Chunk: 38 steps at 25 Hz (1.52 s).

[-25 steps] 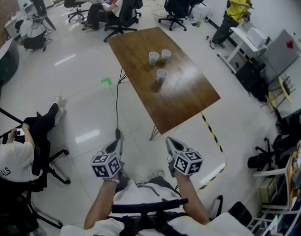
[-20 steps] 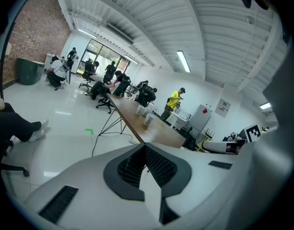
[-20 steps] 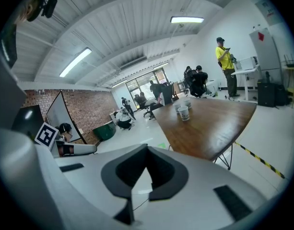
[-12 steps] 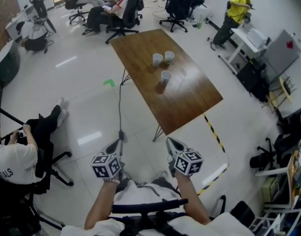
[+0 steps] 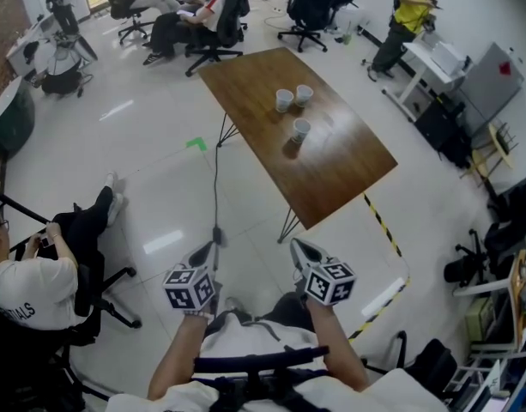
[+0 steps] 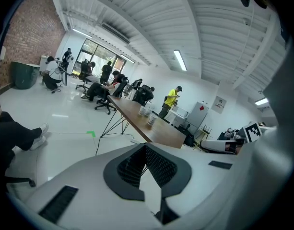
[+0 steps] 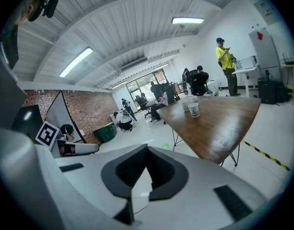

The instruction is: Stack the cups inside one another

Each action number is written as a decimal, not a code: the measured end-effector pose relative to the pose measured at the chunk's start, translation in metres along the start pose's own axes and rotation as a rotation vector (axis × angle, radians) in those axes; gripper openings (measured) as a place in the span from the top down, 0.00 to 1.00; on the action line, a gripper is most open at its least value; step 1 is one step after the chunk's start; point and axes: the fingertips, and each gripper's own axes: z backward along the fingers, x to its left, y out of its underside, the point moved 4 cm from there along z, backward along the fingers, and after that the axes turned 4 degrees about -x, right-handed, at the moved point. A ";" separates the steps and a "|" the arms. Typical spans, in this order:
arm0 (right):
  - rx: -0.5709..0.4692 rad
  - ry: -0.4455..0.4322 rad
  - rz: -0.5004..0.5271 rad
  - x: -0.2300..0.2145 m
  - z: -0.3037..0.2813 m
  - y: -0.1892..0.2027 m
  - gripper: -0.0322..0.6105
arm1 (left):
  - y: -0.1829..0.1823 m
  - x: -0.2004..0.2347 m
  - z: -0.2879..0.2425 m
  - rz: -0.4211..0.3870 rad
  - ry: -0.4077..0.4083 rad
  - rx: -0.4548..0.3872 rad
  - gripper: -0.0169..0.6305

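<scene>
Since the earlier head views, the counter and its three cups have shifted toward the right of the frame. The seated person at lower left has shifted right as well. Both tongs keep their position at lower centre.

Floor: pale glossy tile, filling most of the head view. A green tape mark lies left of the counter. A yellow-and-black striped tape lies below the counter's near right corner.

Counter: brown wooden top on thin dark legs, set diagonally in the upper centre of the frame. A dark cable runs down-frame from its left edge.

Persons: the seated person occupies a chair at lower left. A person in a yellow top stands at upper right.

Left tongs: lower centre, left of the midline, pointing up-frame toward the counter and well apart from it. The jaws are closed against each other, with nothing between them.

Right tongs: lower centre, right of the midline, also pointing at the counter and well apart from it. The jaws are fully closed and empty.

Cups: all three stand upright and separate on the far half of the counter. The left cup and the right cup stand just beside each other. The single cup stands apart, below them in the frame.
</scene>
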 end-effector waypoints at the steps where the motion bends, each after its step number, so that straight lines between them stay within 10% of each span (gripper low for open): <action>1: 0.001 0.000 0.002 0.004 -0.002 0.001 0.95 | 0.000 0.003 0.002 -0.002 0.003 0.003 0.98; 25: -0.084 0.022 0.093 -0.079 -0.115 -0.119 0.95 | -0.100 0.011 -0.116 -0.051 0.023 -0.040 0.98; 38: -0.052 0.030 0.211 -0.164 -0.180 -0.198 0.77 | -0.145 -0.030 -0.237 -0.061 0.082 -0.015 0.98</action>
